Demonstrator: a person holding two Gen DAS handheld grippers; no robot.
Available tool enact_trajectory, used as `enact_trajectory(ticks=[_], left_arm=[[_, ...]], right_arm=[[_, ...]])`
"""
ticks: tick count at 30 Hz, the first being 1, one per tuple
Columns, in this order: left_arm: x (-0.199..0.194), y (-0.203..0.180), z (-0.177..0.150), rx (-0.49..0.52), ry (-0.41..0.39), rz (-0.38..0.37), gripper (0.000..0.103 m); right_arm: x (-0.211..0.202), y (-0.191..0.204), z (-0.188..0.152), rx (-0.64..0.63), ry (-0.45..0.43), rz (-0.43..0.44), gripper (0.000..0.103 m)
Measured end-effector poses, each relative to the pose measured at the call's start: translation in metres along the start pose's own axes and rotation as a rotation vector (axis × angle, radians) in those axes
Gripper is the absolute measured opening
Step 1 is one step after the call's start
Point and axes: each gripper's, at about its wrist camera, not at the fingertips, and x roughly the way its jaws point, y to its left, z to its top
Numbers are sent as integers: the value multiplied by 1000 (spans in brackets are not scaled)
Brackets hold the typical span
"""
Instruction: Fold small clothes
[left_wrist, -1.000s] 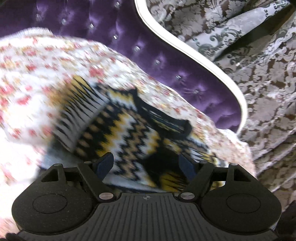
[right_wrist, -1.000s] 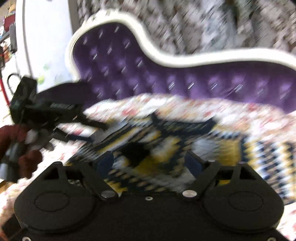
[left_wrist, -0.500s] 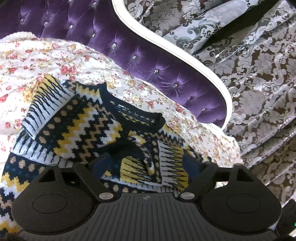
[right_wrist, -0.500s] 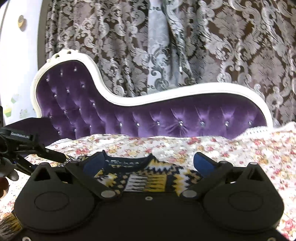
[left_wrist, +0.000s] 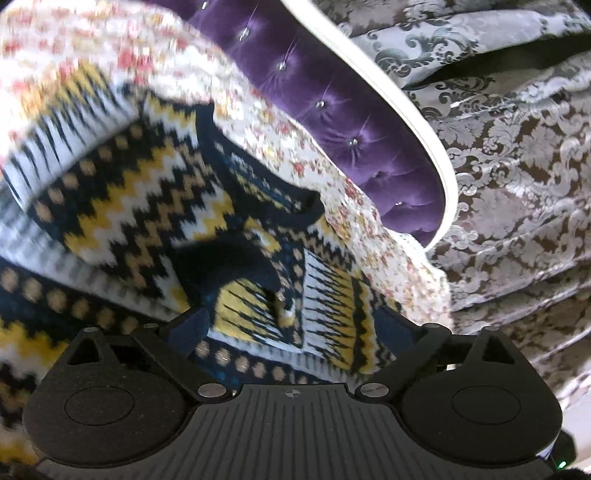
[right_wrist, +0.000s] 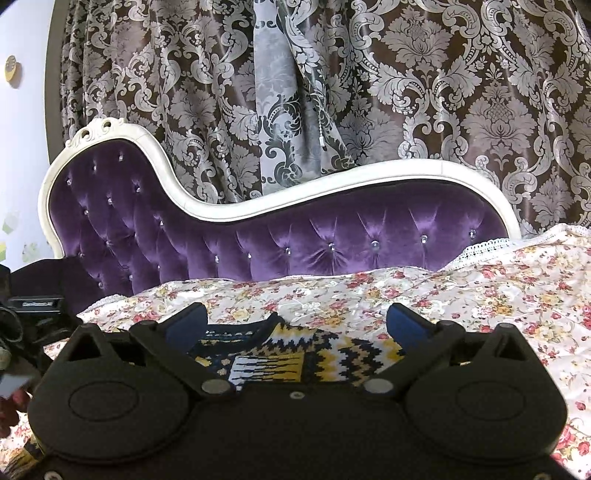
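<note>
knitted zigzag sweater (left_wrist: 147, 206) lies on the floral bedspread (right_wrist: 480, 288) with sleeves folded in, both left gripper (left_wrist: 291, 325) and right gripper (right_wrist: 295, 321) jaws wide and empty, so gripping the hem likely comes next.

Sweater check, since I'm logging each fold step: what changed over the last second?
The right tongs pulled back and levelled out, open, above the sweater. The left tongs closed in on the folded sleeve, open, holding nothing. The sweater lies flat on the flowered bedspread as before.

Zigzag-knit sweater (left_wrist: 147, 206), seemingly sleeve-folded
</note>
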Motion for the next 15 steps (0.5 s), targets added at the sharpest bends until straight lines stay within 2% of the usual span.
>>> enact_trajectory(ticks=[6,10,13,14,15], left_arm=[[25,8,1,-92,-1,-39,97],[35,13,5,-171,-71,-52,97],[39,14,9,-183,-106,-33,94],[41,14,10,-182,-104,-28,80],[42,14,10,-182,-106,-22,55]], right_arm=[[3,6,-2,-20,16,9,103],[4,10,-3,-38,27,17,103],[6,9,-3,-35,34,17,103],[6,8,-2,-32,33,16,103],[6,7,-2,-28,32,13,103]])
